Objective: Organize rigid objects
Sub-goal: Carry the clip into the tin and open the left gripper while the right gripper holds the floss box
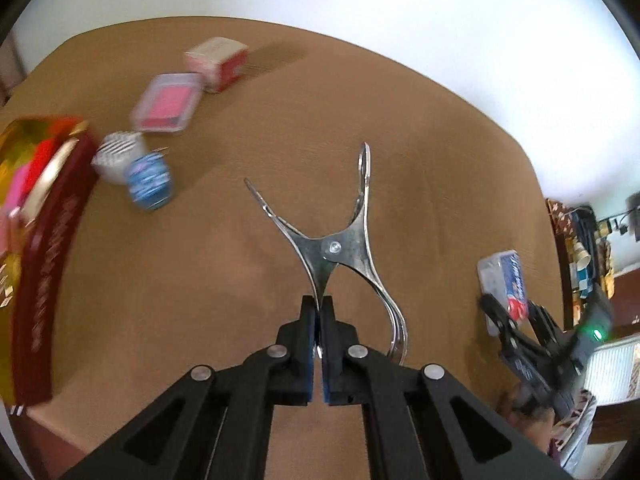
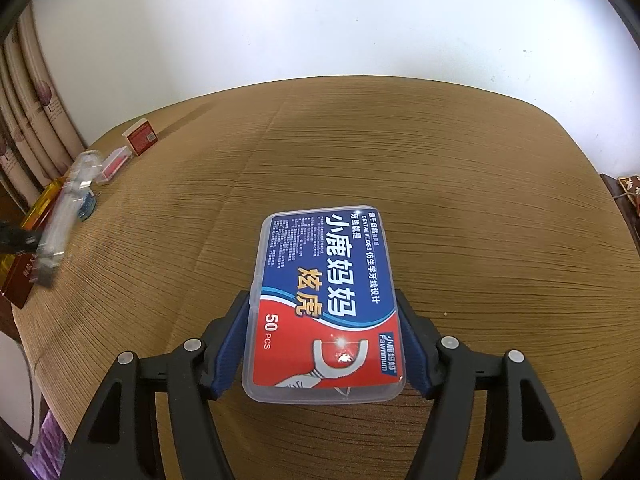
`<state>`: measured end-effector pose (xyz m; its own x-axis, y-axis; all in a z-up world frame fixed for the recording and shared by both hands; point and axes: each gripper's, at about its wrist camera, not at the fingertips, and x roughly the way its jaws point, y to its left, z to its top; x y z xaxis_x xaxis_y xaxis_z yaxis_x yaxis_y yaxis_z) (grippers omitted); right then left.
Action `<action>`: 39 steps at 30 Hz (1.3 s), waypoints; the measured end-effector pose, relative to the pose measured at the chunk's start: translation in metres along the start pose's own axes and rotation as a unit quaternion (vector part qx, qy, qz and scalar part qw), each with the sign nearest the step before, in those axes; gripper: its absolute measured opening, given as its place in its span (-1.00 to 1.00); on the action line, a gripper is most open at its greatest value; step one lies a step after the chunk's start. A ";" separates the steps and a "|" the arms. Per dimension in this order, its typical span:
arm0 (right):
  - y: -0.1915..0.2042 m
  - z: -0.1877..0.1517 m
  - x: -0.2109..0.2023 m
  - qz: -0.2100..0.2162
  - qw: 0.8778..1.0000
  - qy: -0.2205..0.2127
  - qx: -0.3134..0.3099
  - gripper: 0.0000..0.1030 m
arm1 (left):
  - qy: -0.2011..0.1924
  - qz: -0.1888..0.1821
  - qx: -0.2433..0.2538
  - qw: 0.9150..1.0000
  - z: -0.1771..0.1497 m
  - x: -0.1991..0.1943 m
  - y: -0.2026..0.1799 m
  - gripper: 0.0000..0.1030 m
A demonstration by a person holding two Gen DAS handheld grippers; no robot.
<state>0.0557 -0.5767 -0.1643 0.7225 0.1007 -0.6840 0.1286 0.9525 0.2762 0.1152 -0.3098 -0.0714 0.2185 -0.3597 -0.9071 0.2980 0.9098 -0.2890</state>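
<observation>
My left gripper [image 1: 320, 306] is shut on one handle of a pair of steel scissor-type tongs [image 1: 340, 248], which hang above the brown tablecloth [image 1: 420, 140] with their tips spread. In the right wrist view the tongs [image 2: 60, 220] are a blur at the far left. My right gripper [image 2: 322, 308] has a clear dental floss box [image 2: 324, 300] with a blue and red label between its blue pads [image 2: 232, 344], and both pads lie against the box's long sides. The left wrist view shows the right gripper [image 1: 516, 320] with that box [image 1: 504, 284] at the right.
At the table's left edge stands a dark red and gold box [image 1: 48, 240]. Beside it are a blue round item [image 1: 150, 182], a white striped item [image 1: 118, 156], a clear case with a pink insert [image 1: 168, 108] and a small red and white carton [image 1: 218, 62]. A curtain [image 2: 28, 120] hangs behind.
</observation>
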 end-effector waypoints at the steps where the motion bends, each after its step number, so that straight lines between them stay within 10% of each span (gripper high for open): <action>1: 0.001 0.001 0.001 0.000 1.000 0.000 -0.001 0.27 | -0.004 0.000 -0.005 1.000 -0.005 -0.013 0.010 -0.97; 9: 0.005 0.001 0.004 -0.011 1.000 0.004 -0.009 0.27 | -0.034 0.122 -0.042 0.991 -0.008 -0.100 0.128 -0.97; 17: 0.012 0.001 0.007 -0.023 1.000 0.008 -0.019 0.29 | -0.019 0.219 -0.084 0.972 0.009 -0.108 0.248 -0.97; 33: 0.016 0.002 0.010 -0.028 0.999 0.012 -0.028 0.36 | 0.015 0.283 -0.005 0.959 0.029 -0.072 0.264 -0.76; 39: 0.016 0.002 0.010 -0.026 0.999 0.012 -0.027 0.35 | -0.044 0.267 -0.058 0.961 0.009 -0.107 0.262 -0.72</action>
<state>0.0664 -0.5614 -0.1649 0.6989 0.0566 -0.7130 0.1281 0.9709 0.2026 0.1780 -0.0343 -0.0473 0.3912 0.1532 -0.9075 0.0161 0.9847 0.1732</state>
